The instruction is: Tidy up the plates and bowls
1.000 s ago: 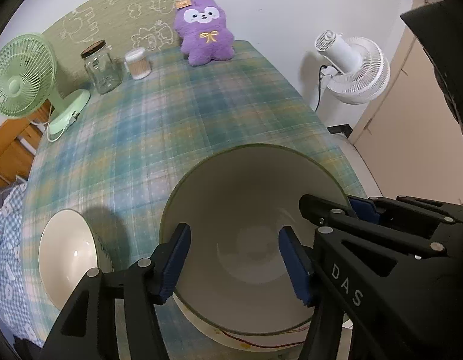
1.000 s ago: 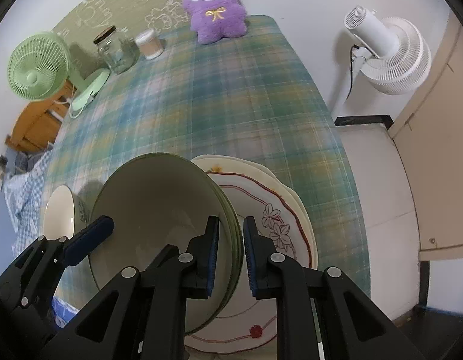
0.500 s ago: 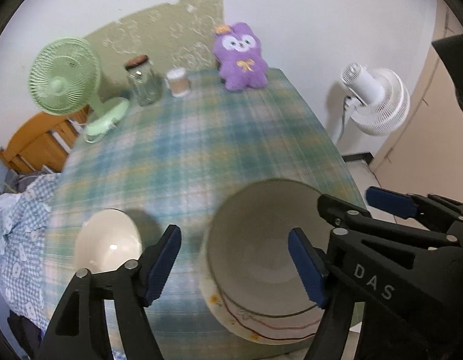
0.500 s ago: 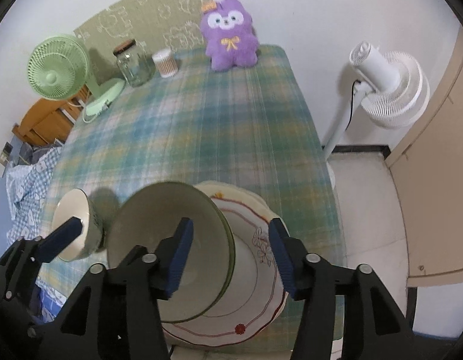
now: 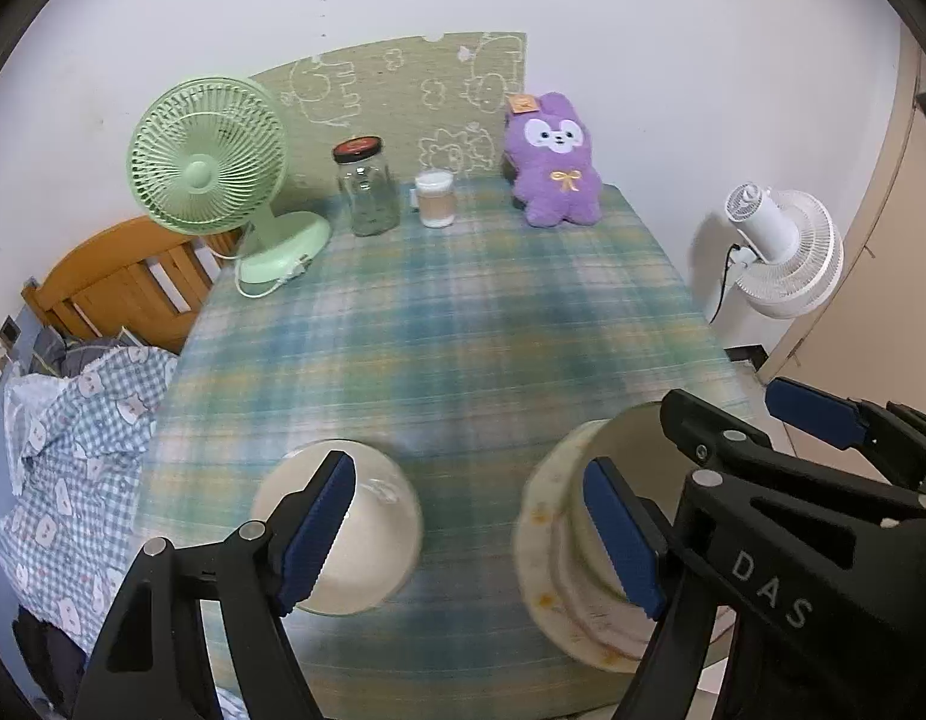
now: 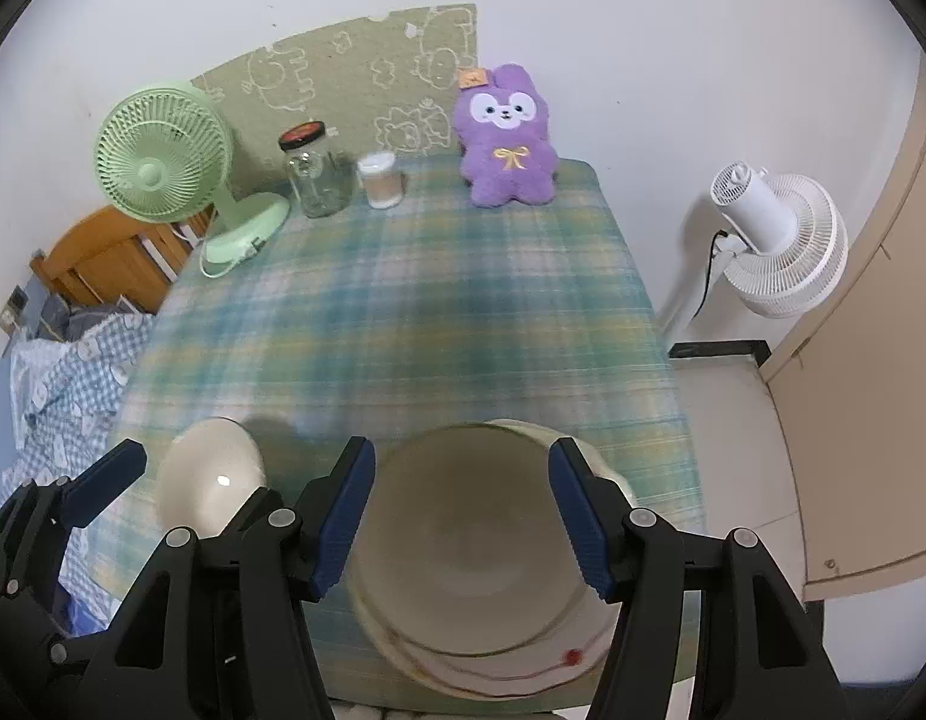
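Both grippers opening above the surface, nothing clamped.

The large bowl (image 6: 463, 540) is sitting on the patterned plate (image 6: 493, 675) at the surface's (image 6: 403, 330) near edge; the small bowl (image 6: 211, 489) is standing just left. The right gripper (image 6: 460, 516) and left gripper (image 5: 472, 537) are spreading, pads touching nothing.

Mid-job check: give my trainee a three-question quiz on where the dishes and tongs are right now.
1. True or false: the large bowl sits on the flowered plate.
2. What stands between the glass jar and the purple plush toy? A) a mug B) a small lidded container C) a spoon
3. Fill in: the small white bowl rests on the plaid ____, apart from the plate.

Key: 1 true. 2 B, the small lidded container. 3 tablecloth. Both the left tongs and right tongs are opening, gripping nothing.
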A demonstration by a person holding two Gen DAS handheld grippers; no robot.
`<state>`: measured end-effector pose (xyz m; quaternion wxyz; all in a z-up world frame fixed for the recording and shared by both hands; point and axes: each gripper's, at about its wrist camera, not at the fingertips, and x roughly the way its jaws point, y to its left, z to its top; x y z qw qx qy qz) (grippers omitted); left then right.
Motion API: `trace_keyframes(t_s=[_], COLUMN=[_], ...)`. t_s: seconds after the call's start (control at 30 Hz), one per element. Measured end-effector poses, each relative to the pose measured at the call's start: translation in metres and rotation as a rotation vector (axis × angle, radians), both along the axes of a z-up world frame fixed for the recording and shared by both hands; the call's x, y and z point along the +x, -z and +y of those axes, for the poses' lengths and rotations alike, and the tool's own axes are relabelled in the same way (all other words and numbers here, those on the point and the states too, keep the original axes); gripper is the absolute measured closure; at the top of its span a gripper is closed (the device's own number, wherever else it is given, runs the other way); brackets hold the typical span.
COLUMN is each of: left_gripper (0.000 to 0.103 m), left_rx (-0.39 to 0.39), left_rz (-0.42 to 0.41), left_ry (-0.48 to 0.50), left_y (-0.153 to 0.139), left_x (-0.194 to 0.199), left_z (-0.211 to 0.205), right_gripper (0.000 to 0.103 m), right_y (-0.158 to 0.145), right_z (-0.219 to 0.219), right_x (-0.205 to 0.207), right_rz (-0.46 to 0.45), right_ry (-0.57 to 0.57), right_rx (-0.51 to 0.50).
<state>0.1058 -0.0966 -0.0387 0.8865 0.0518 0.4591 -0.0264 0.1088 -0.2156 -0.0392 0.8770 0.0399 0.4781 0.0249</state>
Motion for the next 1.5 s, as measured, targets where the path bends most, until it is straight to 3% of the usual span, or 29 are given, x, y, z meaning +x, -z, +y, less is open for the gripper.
trace_keyframes(t_s=[0.53, 0.87, 1.3, 1.5], left_gripper=[0.025, 0.039, 0.058, 0.077], left_rx=[0.030, 0.034, 0.020, -0.009], left_rz=[0.040, 0.123, 0.228, 0.237], left_ry=[0.009, 0.011, 0.035, 0.075], left_y=[0.024, 0.067, 0.123, 0.126], left_x=[0.021, 0.035, 0.038, 0.041], left_z=[0.104, 0.138, 0.150, 0.144], right_gripper=[0.039, 0.046, 0.059, 0.072], right_y=[0.022, 0.066, 0.127, 0.130], right_z=[0.108, 0.148, 0.157, 0.155], right_x=[0.014, 0.029, 0.031, 0.032], right_rz=[0.032, 0.111, 0.218, 0.221], right_ry=[0.025, 0.025, 0.063, 0.080], right_rx=[0.019, 0.023, 0.020, -0.002])
